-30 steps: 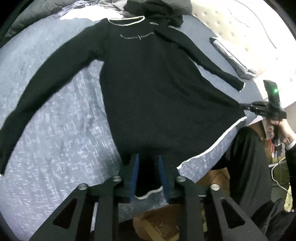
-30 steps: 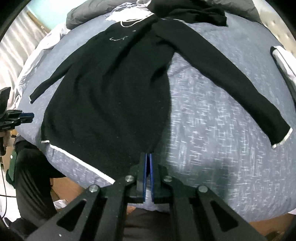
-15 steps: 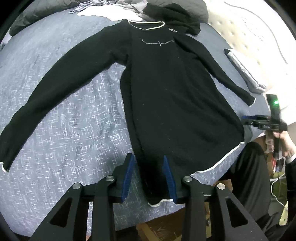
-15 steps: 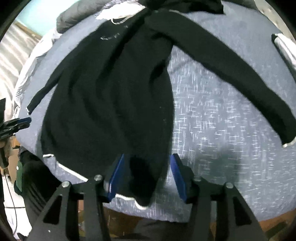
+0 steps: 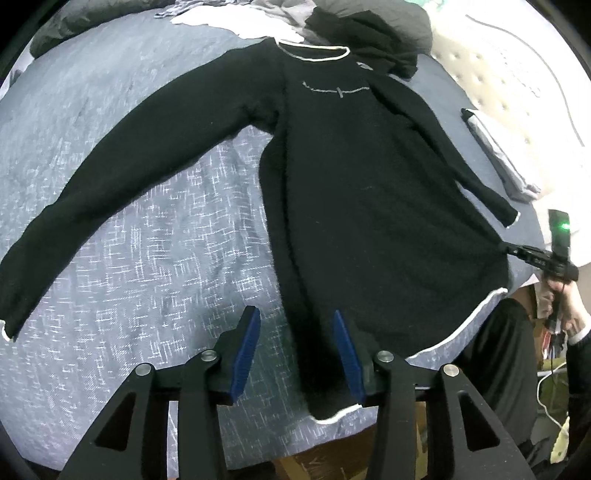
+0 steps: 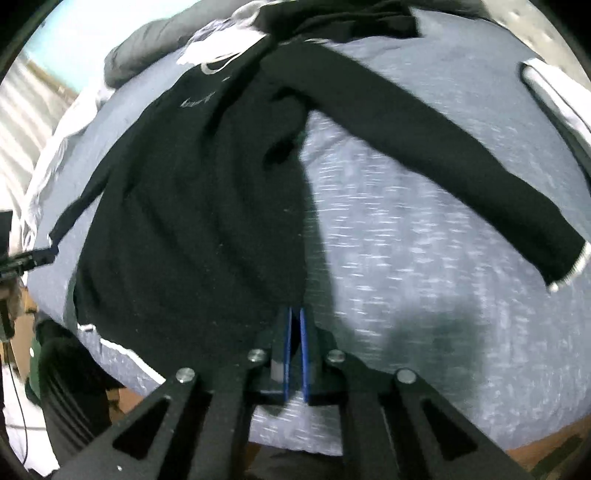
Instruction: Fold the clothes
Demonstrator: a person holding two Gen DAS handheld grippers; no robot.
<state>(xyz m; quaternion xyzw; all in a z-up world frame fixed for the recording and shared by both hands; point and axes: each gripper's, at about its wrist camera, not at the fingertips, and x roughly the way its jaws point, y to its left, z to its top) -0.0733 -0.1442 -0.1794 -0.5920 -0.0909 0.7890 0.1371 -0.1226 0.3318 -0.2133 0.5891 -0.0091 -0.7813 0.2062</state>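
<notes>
So the black sweater (image 5: 369, 192) is spread face-up on the bed (image 5: 129, 258), collar toward the headboard end, both sleeves splayed out to the sides. This looks like the laying-out and smoothing stage, before any real fold happens.

The left gripper (image 5: 295, 350) is hanging over the near-left corner of the hem (image 5: 332, 415). Its jaws have just been opening, and the corner of the sweater sits between the blue pads (image 5: 245, 350) without them pressing on it, so that corner is let go and lying on the bed. The right gripper (image 6: 294, 347) is the opposite story: jaws clamped tight together, pinching the hem at the other corner. In the left wrist view you can see that side of the sweater pulled out into a taut point toward it, over by the bed's edge. The right wrist view is a bit smeary so I wouldn't swear how much fabric is in the pinch.

There's also a pile of other clothes (image 5: 369, 33) up past the collar and a folded grey item (image 5: 495, 147) off to one side, well clear of the sweater.

My guess at what comes next: the right side needs to be tugged flat and dropped too, then it's on to the sleeves. The left sleeve (image 5: 110, 192) is flung way out, so it'll need a pick near the cuff and a fold across the body. The knit looks soft and floppy, so expect it to bunch if it's dragged.
</notes>
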